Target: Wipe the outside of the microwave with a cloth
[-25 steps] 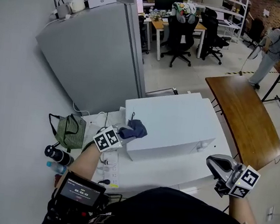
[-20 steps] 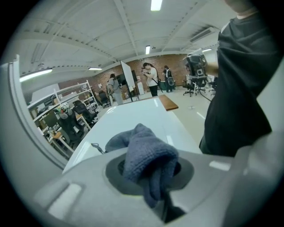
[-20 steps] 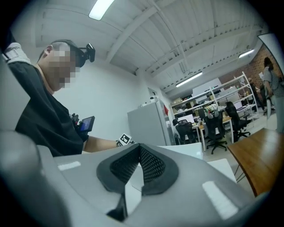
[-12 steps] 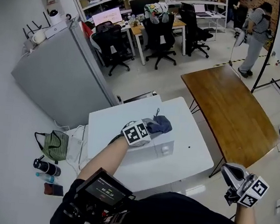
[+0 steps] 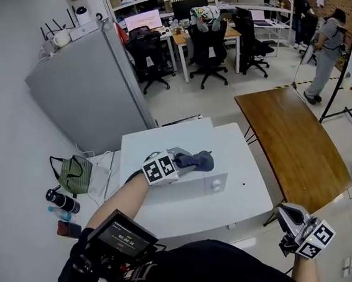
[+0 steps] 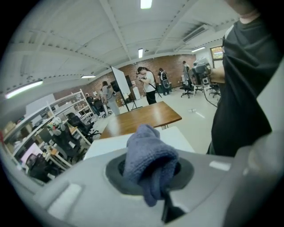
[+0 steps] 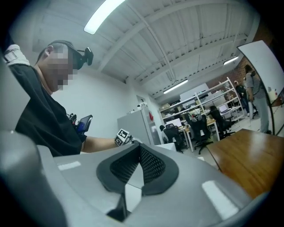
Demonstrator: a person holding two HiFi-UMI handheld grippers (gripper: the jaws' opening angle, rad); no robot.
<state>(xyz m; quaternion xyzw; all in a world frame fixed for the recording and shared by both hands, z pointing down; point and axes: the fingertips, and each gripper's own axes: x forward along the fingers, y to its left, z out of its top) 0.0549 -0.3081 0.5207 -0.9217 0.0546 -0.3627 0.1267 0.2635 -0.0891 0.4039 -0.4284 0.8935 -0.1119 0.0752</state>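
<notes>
The white microwave (image 5: 162, 149) stands on a white table (image 5: 245, 198), its door knob (image 5: 216, 184) facing the front right. My left gripper (image 5: 185, 164) is shut on a blue-grey cloth (image 5: 200, 161), which lies on the microwave's top near its front edge. The left gripper view shows the cloth (image 6: 148, 159) bunched between the jaws of the left gripper (image 6: 151, 173). My right gripper (image 5: 283, 213) hangs low at the right, off the table's corner and apart from the microwave. In its own view the right gripper (image 7: 140, 153) is shut, with its mesh pads together and nothing between them.
A tall grey cabinet (image 5: 87, 90) stands behind and left of the table. A brown wooden table (image 5: 288, 140) lies to the right. A green bag (image 5: 74, 174) and bottles (image 5: 62, 201) sit on the floor at left. Office chairs (image 5: 208, 47) and a person (image 5: 327, 43) are far back.
My left gripper has carried the cloth rightward along the microwave's top, from the left front corner towards the knob side. The right gripper stays low at the right. The head view has shifted.
</notes>
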